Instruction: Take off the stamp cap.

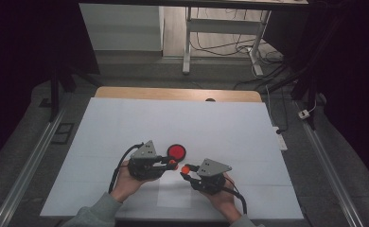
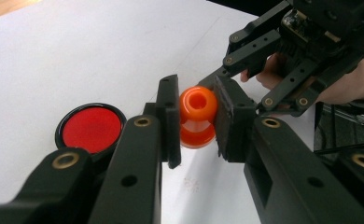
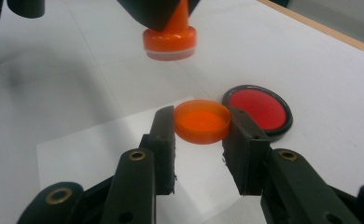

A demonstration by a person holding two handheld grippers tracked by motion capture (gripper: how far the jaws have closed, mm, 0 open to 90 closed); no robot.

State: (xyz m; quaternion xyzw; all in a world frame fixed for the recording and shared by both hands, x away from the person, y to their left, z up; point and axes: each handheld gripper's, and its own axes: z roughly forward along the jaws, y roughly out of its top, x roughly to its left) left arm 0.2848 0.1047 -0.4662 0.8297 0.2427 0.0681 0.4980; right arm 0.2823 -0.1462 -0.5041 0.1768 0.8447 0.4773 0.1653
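My left gripper (image 1: 171,163) is shut on an orange stamp (image 2: 198,115) with a round knob, held just above the white table between its pads. In the right gripper view that stamp (image 3: 170,41) hangs base-down at the top. Facing it from the right, my right gripper (image 1: 187,169) is shut on a shallow orange cap (image 3: 202,121), its open side up. The two grippers' tips are close together but apart. A round red ink pad (image 1: 176,151) with a black rim lies flat on the table just behind them.
A white sheet covers the table (image 1: 173,118), with a wooden edge (image 1: 178,93) at the far side. A small white paper (image 1: 174,195) lies under the grippers. Rails run along both sides, and desk legs and cables stand on the floor beyond.
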